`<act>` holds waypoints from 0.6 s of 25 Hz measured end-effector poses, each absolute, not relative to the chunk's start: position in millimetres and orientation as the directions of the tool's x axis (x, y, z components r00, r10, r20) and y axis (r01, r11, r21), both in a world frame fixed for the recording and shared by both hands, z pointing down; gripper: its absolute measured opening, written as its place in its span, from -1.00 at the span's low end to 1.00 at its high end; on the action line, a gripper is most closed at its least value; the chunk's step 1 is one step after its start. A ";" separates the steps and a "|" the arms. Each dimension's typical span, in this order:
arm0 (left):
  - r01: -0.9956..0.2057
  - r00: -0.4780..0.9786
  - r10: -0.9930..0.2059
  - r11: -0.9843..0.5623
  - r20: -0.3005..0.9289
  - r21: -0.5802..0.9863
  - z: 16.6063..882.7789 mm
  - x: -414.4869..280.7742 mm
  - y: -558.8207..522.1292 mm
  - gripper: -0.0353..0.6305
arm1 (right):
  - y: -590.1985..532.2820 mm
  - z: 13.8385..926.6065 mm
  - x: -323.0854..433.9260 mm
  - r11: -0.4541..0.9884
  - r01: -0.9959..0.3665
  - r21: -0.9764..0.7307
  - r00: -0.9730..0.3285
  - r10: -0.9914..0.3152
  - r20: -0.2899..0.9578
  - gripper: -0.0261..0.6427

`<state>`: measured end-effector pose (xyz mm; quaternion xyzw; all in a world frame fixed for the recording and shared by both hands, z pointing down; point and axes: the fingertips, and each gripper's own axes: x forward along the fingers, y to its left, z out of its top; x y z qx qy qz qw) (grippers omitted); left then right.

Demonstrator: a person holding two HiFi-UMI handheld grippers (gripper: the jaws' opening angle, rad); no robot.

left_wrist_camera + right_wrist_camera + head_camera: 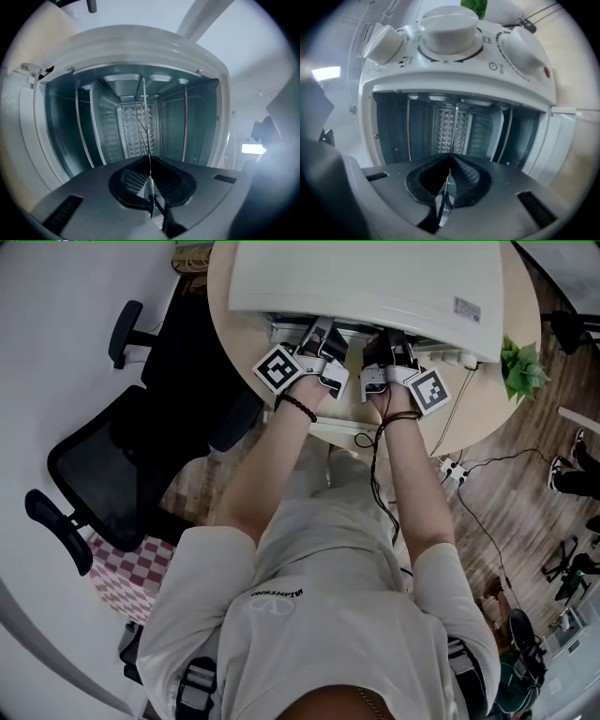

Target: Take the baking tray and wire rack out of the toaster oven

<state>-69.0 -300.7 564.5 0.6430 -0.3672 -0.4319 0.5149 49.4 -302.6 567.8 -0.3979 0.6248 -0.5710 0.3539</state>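
Two pinch grips at the toaster oven (356,277) mouth: left gripper (151,183) and right gripper (449,174) each clamp the front edge of the wire rack (145,122), lodged edge-on inside the oven. Pulling both outward evenly and level should keep it from jamming.

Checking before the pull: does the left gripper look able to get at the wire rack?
Likely yes: the oven stands open and the left gripper is shut on the wire rack's edge.
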 end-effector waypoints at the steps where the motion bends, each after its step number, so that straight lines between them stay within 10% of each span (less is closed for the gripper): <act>1: -0.030 0.360 -0.916 -0.202 -0.178 0.979 564.1 -69.6 -299.9 -0.87 | -301.6 567.2 48.8 0.030 -0.091 -0.995 -0.432 -0.902 0.012 -0.89; 15: -0.029 0.383 -0.907 -0.199 -0.172 0.980 562.7 -67.5 -264.2 -0.88 | -265.7 565.8 51.1 -0.004 -0.070 -0.998 -0.426 -0.904 0.034 -0.89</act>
